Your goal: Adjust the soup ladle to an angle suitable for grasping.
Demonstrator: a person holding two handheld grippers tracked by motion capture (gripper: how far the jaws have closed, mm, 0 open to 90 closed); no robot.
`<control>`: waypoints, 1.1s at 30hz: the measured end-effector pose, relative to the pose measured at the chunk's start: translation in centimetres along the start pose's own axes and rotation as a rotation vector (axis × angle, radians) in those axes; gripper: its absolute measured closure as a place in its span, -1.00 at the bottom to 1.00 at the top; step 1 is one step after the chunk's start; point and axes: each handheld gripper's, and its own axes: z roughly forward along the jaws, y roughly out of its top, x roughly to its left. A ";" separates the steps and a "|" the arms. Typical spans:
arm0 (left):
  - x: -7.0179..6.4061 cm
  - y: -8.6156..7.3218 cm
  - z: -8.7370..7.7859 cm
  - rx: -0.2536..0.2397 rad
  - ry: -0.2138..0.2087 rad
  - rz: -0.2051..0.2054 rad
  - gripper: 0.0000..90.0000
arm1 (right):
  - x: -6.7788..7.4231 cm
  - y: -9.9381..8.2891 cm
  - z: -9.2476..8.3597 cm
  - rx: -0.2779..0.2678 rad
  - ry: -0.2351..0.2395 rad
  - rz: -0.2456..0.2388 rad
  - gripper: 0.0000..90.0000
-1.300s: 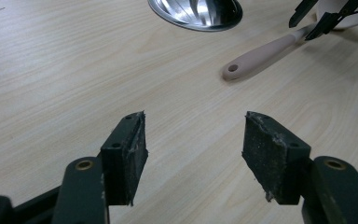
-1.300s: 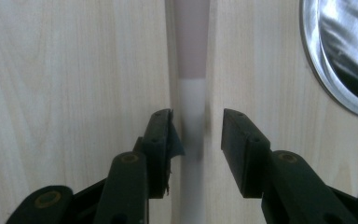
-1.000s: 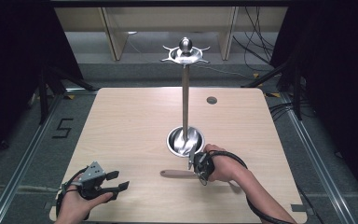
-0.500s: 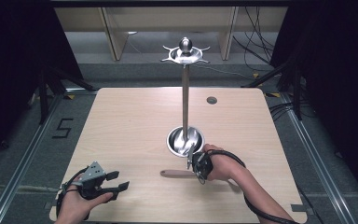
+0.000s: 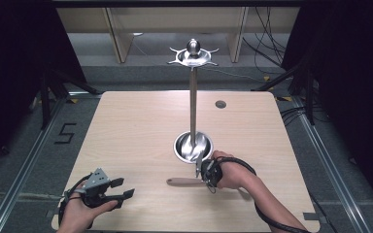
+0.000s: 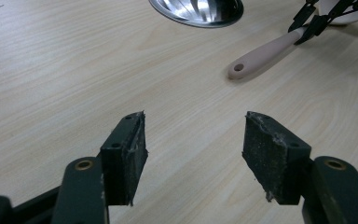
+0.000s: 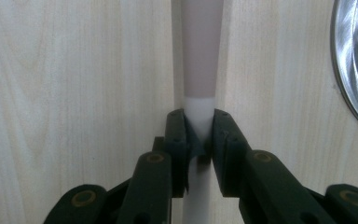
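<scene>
The utensil (image 5: 184, 182) lies flat on the table (image 5: 126, 131), just in front of the steel bowl (image 5: 193, 147) at the foot of the tall stand (image 5: 193, 97), its pinkish handle pointing away from the bowl's right side. The right gripper (image 7: 199, 135) has just been closing, and its 2 jaws now pinch the utensil's white neck where it meets the handle. The utensil looks light and stiff, probably plastic or silicone-coated, so a firm pinch should carry it without bending. The smooth neck may be slippery and could pivot in the jaws; a hold nearer the tapered handle, closer to its balance point, seems safer. The left gripper (image 6: 191, 149), well to the left of the bowl, rests with jaws spread wide and nothing between them.
</scene>
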 end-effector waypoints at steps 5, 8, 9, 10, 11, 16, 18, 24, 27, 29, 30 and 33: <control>0.0 0.0 0.0 0.000 -0.002 -0.001 -0.14 | 0.2 -0.2 -0.7 0.008 -0.041 0.007 0.74; 0.0 0.0 0.0 0.001 0.001 -0.001 -0.14 | 0.2 -0.6 -1.1 -0.019 -0.053 -0.006 0.74; 0.0 0.0 0.0 0.002 0.001 -0.002 -0.14 | 0.5 -0.8 -1.6 -0.049 -0.058 0.020 0.74; 0.0 0.0 0.0 0.002 0.001 -0.001 -0.14 | 0.5 -0.8 -1.6 -0.049 -0.058 0.020 0.74; 0.0 0.0 0.0 0.001 0.002 -0.001 -0.14 | 0.5 -1.0 -1.7 -0.060 -0.061 0.019 0.74; 0.0 0.0 0.0 0.001 0.003 -0.004 -0.14 | 1.0 -1.8 -3.0 -0.147 -0.100 0.061 0.74; 0.0 0.0 0.0 0.000 0.006 -0.005 -0.14 | 1.1 -2.4 -3.7 -0.187 -0.121 0.062 0.74; 0.0 -0.1 0.0 -0.004 0.006 -0.011 -0.14 | 1.2 -3.3 -4.5 -0.291 -0.144 0.068 0.74; 0.0 0.0 0.0 -0.002 0.004 -0.010 -0.14 | 1.7 -4.0 -5.1 -0.341 -0.191 0.097 0.74; 0.1 -0.1 0.0 -0.003 0.008 -0.006 -0.14 | 1.7 -4.1 -5.1 -0.352 -0.201 0.105 0.74; 0.1 -0.1 0.0 0.000 0.008 -0.008 -0.14 | 1.7 -4.4 -5.4 -0.367 -0.205 0.113 0.74; 0.1 -0.1 0.0 0.000 0.008 -0.008 -0.14 | 2.0 -4.9 -6.0 -0.412 -0.213 0.147 0.74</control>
